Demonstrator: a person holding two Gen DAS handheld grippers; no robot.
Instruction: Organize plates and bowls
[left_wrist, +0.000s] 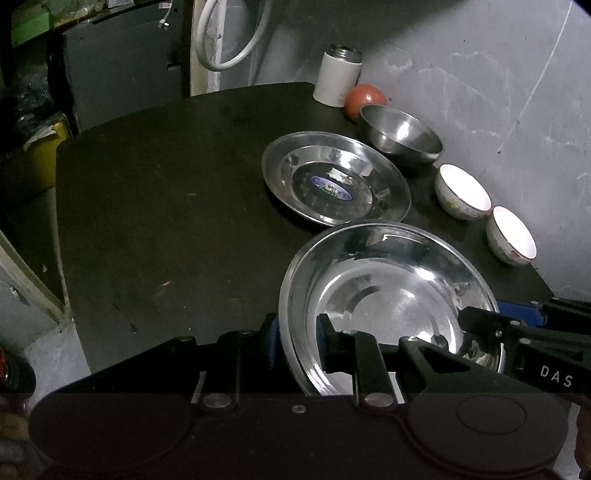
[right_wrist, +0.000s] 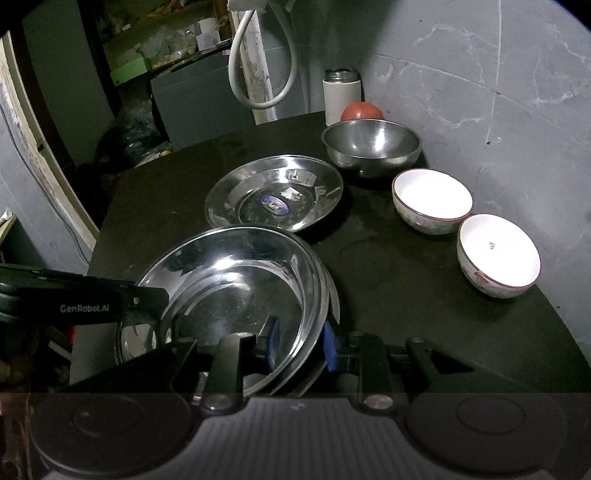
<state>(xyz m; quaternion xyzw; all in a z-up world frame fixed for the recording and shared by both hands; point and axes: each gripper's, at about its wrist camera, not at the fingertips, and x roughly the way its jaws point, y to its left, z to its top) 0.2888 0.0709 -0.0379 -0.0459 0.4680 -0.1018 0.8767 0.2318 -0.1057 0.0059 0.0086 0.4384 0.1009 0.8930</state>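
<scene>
Steel, round and mirror-bright, the shallow plate stack (right_wrist: 236, 295) lies at the dark table's (left_wrist: 166, 221) near edge; left gripper (left_wrist: 297, 347) and right gripper (right_wrist: 301, 345) straddle its rim, jaws narrow.

The steel plates (right_wrist: 236, 295) (right_wrist: 275, 192) and steel bowl (right_wrist: 371, 147) are mirror-glossy; two ceramic bowls (right_wrist: 432, 201) (right_wrist: 498, 256) are glazed smooth; the desk (right_wrist: 406, 314) is matt black.

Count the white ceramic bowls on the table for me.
2. One white ceramic bowl sits by the wall, just in front of the steel bowl; the other sits beside it, nearer the cameras. None looks hidden.
</scene>
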